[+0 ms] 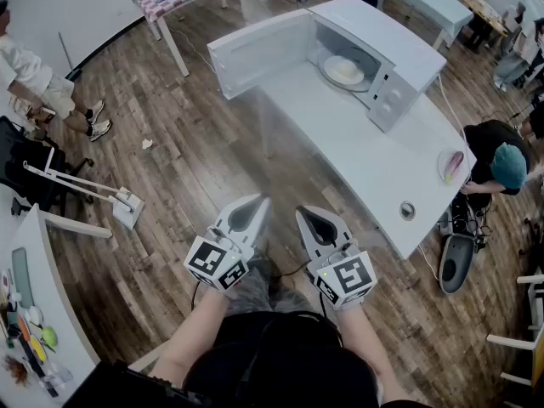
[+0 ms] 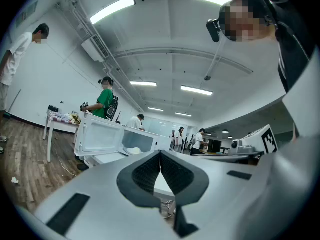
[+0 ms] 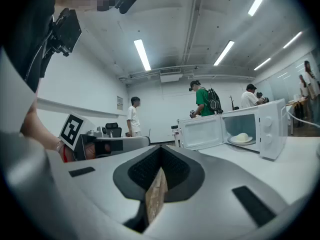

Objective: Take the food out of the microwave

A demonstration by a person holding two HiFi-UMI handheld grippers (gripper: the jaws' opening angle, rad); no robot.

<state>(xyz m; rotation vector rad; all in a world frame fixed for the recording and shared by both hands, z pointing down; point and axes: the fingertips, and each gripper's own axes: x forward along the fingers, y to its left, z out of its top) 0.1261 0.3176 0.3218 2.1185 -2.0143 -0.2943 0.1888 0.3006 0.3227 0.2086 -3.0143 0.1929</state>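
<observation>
Food (image 1: 344,69) in microwave (image 1: 374,32), well beyond left gripper (image 1: 259,202) and right gripper (image 1: 303,212), jaws together, empty.

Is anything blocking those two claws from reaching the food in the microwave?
Nothing visible does. The microwave door is swung open, the food sits exposed inside, and only floor and bare tabletop lie between.

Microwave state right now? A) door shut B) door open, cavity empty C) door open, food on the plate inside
C: the microwave has its door swung open, and the pale food sits on the plate inside the cavity.
</observation>
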